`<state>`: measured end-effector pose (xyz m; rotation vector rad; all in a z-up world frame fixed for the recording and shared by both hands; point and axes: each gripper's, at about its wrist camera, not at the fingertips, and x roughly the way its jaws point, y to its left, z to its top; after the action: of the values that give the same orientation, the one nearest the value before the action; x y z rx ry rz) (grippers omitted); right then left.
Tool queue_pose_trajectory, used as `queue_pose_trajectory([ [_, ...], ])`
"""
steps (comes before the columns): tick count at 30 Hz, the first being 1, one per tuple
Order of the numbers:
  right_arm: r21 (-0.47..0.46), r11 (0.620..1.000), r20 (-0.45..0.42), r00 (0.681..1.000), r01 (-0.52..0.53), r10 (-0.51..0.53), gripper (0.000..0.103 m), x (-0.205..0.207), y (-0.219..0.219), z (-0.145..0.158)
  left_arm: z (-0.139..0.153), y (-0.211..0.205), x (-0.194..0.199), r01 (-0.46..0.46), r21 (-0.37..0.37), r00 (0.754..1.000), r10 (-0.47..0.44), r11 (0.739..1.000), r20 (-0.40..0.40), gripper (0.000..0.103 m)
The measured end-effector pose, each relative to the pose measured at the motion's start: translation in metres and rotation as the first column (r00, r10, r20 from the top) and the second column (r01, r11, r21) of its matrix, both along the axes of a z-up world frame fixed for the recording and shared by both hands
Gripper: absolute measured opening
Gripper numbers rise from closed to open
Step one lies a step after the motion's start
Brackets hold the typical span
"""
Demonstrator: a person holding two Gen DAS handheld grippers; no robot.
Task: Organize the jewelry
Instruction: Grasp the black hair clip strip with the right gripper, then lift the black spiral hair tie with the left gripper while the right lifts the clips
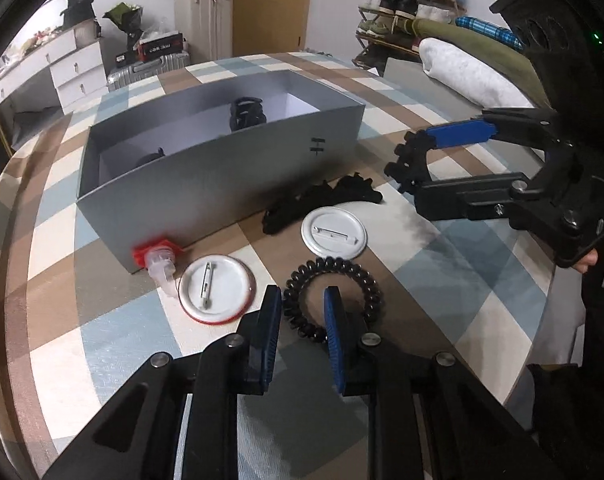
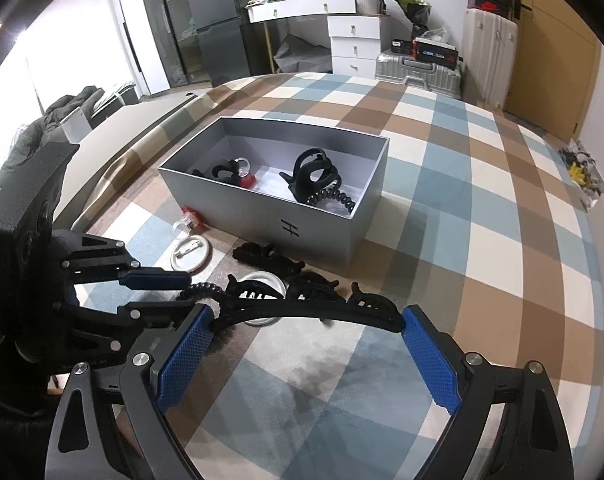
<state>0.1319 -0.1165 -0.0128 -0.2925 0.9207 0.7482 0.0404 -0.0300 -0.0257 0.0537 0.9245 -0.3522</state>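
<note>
Checked tablecloth (image 1: pixel 441 280), cluttered bedroom behind. Right gripper (image 2: pixel 305 322) clenched end to end on a black claw clip (image 2: pixel 309 310), carried clear of the cloth. Left gripper (image 1: pixel 302 300) spread, one pad inside the black coil hair tie (image 1: pixel 333 292), the other outside its near arc. Best to pinch that arc low before lifting. Beyond: two pin badges (image 1: pixel 216 288), more black clips (image 1: pixel 321 200), then the grey box (image 1: pixel 222 184), already partly filled. Needs lifting over the near wall, dropping inside.

left wrist: low, close, facing grey box (image 1: pixel 222 168) | right wrist: higher, from opposite end | shared: box, checked table (image 2: pixel 481 208)
</note>
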Motion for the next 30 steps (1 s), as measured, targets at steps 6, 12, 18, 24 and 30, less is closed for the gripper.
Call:
queue_pose_trajectory([
  [6, 0.005, 1.000, 0.000, 1.000, -0.002, 0.002, 0.095, -0.001, 0.001, 0.000, -0.001, -0.012, 0.000, -0.053, 0.089, 0.998, 0.050, 0.995, 0.037, 0.005],
  [12, 0.012, 1.000, 0.009, 1.000, -0.004, 0.004, 0.095, -0.002, 0.000, 0.004, 0.005, -0.003, -0.003, -0.071, 0.064, 0.996, 0.067, 0.995, 0.060, 0.005],
  [18, 0.061, 0.998, 0.024, 1.000, 0.010, -0.011, 0.095, -0.002, -0.005, 0.011, 0.018, 0.007, -0.005, -0.086, 0.019, 0.990, 0.083, 0.996, 0.111, 0.005],
  [24, 0.095, 0.995, 0.040, 0.999, 0.014, -0.018, 0.095, -0.002, -0.006, 0.018, 0.033, 0.020, -0.007, -0.132, -0.037, 0.976, 0.136, 0.991, 0.169, 0.005],
  [30, 0.156, 0.987, 0.069, 0.996, 0.037, -0.048, 0.095, -0.002, -0.010, 0.025, 0.047, 0.032, -0.009, -0.187, -0.092, 0.951, 0.204, 0.978, 0.232, 0.005],
])
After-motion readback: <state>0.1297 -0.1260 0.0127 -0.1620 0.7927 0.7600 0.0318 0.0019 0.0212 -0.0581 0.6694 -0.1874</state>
